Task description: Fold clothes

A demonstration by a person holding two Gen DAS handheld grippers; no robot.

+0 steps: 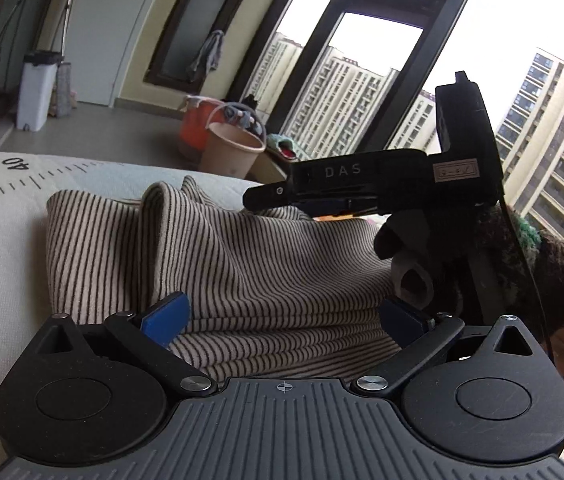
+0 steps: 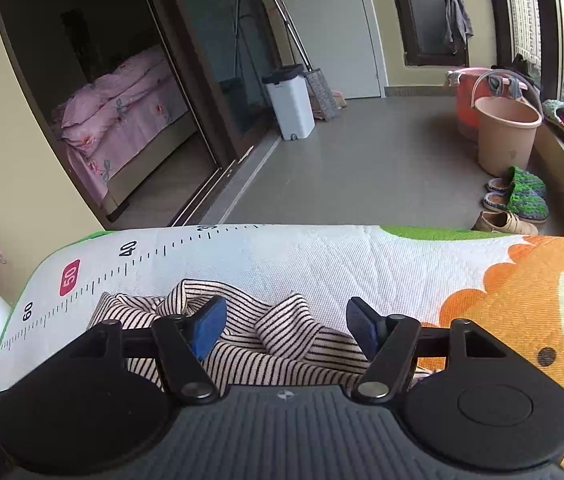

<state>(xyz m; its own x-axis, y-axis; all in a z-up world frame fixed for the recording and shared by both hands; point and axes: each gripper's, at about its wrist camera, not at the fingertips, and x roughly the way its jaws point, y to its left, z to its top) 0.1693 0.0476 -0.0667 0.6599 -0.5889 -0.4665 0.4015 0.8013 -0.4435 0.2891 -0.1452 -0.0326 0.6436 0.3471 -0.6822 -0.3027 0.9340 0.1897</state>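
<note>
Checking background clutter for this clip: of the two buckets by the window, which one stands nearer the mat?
The beige bucket; it stands in front of the orange bucket, partly hiding it.

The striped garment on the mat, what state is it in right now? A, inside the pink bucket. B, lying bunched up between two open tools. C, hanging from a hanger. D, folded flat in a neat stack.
B: the striped garment lies rumpled on the mat, with the right tool and left tool both open around it.
</note>
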